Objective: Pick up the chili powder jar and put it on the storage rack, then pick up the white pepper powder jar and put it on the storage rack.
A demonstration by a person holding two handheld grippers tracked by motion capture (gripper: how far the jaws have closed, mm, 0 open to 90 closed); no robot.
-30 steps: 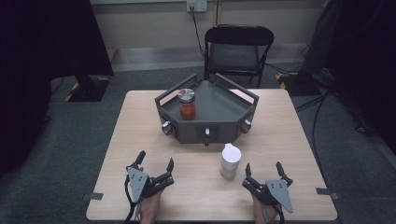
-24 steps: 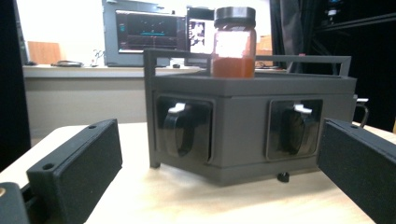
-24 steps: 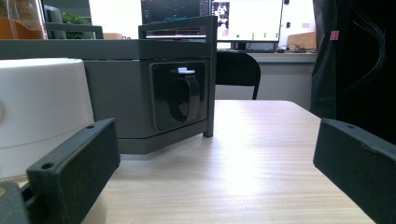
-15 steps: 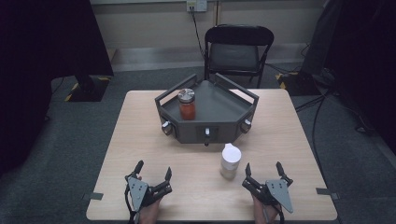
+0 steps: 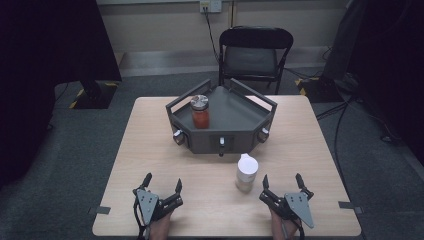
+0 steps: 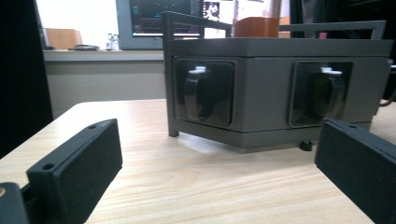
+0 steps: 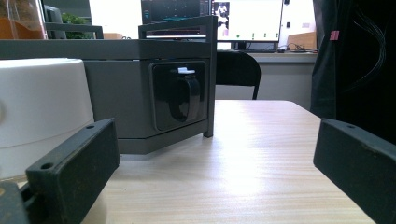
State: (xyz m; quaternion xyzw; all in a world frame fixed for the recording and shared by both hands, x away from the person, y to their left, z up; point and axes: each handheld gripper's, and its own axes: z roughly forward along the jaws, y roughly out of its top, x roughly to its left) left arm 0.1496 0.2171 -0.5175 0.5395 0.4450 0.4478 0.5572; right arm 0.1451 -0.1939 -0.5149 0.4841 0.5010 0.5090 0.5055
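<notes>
Jaws spread wide on both tools, nothing between them. Left gripper (image 5: pixel 162 184) sits low at the near left edge of the wooden table (image 5: pixel 150 145), held by a hand coming in from the bottom; right gripper (image 5: pixel 282 184) is at the near right, same pose, grey plate on top. Both point away from the person toward the grey tray (image 5: pixel 240 112), a multi-sided unit standing mid-table toward the far side, with raised rail handles and black knobs set in its front faces. Left gripper view has two of those knob recesses, one at (image 6: pixel 205 93), with its own black jaws apart at the lower corners. On the tray, left part, a jar (image 5: pixel 200 111) with red contents and a metal lid stands upright. White bottle (image 5: pixel 246 172) stands upright on the table just in front of the tray, near the right gripper, left of it, not touching. Right gripper view shows that bottle (image 7: pixel 42 112) large at left, close by the left jaw; contact cannot be told. Black folding chair (image 5: pixel 255 52) sits behind the table. Dark curtain at both sides, grey carpet floor.
</notes>
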